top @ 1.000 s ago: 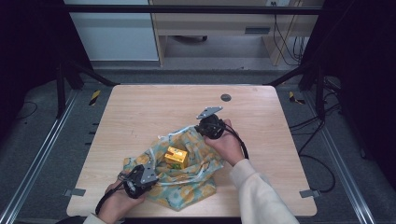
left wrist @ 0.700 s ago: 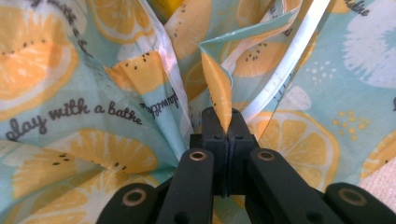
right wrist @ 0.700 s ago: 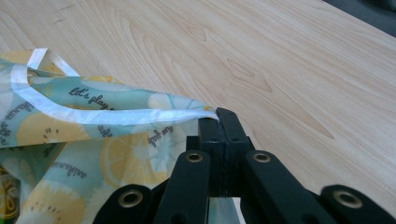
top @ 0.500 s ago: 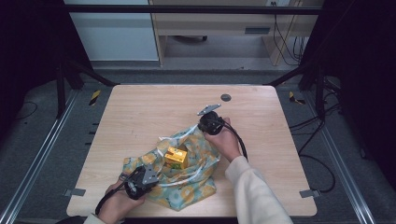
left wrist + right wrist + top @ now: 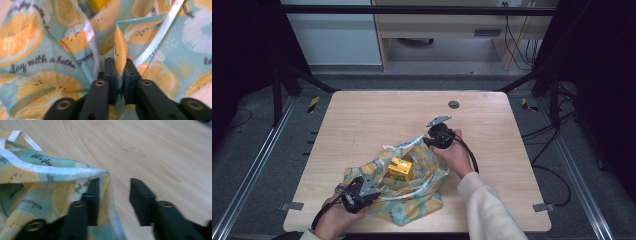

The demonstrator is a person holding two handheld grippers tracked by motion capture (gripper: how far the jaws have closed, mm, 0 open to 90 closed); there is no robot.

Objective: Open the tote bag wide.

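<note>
We've got one fixed camera up high on the person's side, looking forward and down over the whole table [image 5: 362,120]. The other two ride the grippers, looking along their jaws from really close up. All three share the lemon-print cloth [image 5: 412,200] [image 5: 37,70] [image 5: 37,195]; the right gripper view also catches bare tabletop [image 5: 150,150].

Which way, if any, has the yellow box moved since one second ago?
No. The yellow box lies just as far below and left of the dark round mark as before, inside the lemon-print bag.
</note>
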